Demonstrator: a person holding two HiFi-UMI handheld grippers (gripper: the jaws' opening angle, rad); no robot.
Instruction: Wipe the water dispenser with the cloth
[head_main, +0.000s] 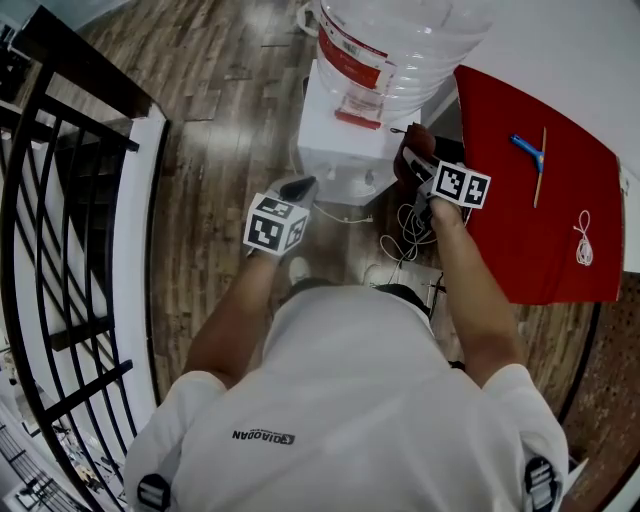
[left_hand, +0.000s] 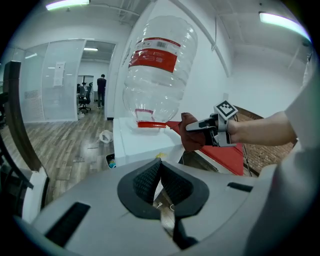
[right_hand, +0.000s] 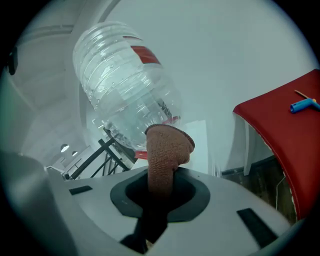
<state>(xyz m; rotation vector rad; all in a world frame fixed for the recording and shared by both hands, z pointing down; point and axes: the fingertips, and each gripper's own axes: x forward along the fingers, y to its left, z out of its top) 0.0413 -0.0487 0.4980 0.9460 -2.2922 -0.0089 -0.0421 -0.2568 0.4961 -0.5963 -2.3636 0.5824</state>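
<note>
The white water dispenser stands ahead of me with a large clear bottle upside down on top; the left gripper view shows the bottle above the dispenser's flat top. My right gripper is shut on a brownish-red cloth beside the dispenser's right upper edge. In the right gripper view the cloth sticks up from the jaws in front of the bottle. My left gripper hangs in front of the dispenser, its pads meeting at the tips, nothing held.
A red-covered table stands right of the dispenser, with a blue tool, a thin stick and a white cord. Cables lie on the wood floor below. A black railing runs along the left.
</note>
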